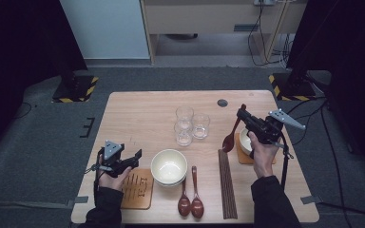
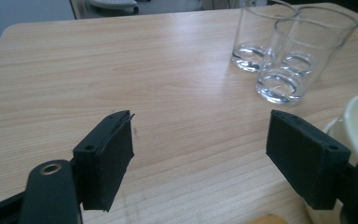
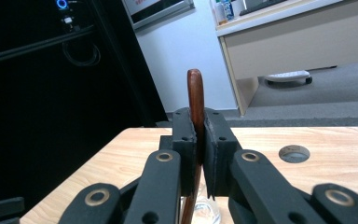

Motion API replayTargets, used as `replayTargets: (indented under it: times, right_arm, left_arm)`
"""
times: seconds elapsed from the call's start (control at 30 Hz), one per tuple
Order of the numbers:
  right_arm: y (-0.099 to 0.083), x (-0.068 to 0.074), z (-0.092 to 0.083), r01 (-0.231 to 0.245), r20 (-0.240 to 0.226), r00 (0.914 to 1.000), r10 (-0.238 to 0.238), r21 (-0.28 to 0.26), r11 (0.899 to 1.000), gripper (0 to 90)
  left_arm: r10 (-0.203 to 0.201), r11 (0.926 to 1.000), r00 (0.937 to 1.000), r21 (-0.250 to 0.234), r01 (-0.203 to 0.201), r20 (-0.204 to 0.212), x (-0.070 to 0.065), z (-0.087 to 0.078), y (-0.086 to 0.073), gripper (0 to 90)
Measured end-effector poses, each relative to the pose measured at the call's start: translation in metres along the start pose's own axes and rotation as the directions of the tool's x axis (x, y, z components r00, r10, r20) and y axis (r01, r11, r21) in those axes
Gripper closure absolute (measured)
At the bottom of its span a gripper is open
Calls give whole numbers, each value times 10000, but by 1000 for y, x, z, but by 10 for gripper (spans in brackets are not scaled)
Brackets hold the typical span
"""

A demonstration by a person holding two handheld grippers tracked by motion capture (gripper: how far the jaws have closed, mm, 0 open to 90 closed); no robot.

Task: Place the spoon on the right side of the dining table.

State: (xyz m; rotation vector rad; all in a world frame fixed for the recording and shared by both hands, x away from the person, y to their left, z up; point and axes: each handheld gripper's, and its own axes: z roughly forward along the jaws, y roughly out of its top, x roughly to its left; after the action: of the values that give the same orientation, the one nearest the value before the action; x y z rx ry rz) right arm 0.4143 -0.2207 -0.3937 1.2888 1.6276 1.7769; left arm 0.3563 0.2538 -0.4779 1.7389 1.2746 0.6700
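A brown wooden spoon [image 1: 231, 134] is pinched by its handle in the right gripper [image 1: 242, 114], its long axis slanting down so the bowl hangs just left of the small bowl [image 1: 245, 140] on the orange coaster [image 1: 241, 155]. The left gripper [image 1: 135, 156] is held spread and empty, just left of the stacked cream bowls [image 1: 169, 166].

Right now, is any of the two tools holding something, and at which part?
The right tool is shut on a brown wooden spoon, gripping its handle near the upper end, bowl hanging down. The left tool is open and holds nothing.
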Motion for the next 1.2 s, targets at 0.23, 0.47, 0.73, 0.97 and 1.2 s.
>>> replayTargets:
  times: [0.23, 0.47, 0.73, 0.97, 1.2]
  right_arm:
    - [3, 0, 3, 4, 57, 10000, -4, -67, 10000, 848]
    - [4, -2, 3, 47, 206, 9998, -46, -88, 9999, 848]
    - [8, -5, 4, 86, 318, 9995, -80, -184, 9998, 848]
    - [9, -8, 3, 0, 454, 9990, 12, -272, 9996, 848]
    - [11, -15, 1, -80, 688, 9976, 100, -298, 9995, 848]
  left_arm:
    - [-10, 9991, 9991, 431, 28, -430, 10, 7, -5, 202]
    - [123, 9964, 9973, 847, -62, -722, 18, 16, -11, 199]
    - [133, 9918, 9949, 1281, -4, -997, 29, 25, -20, 197]
    - [160, 9871, 9936, 1602, 22, -1122, 36, 29, -25, 198]
    - [168, 9802, 9923, 1979, 79, -1227, 42, 34, -30, 198]
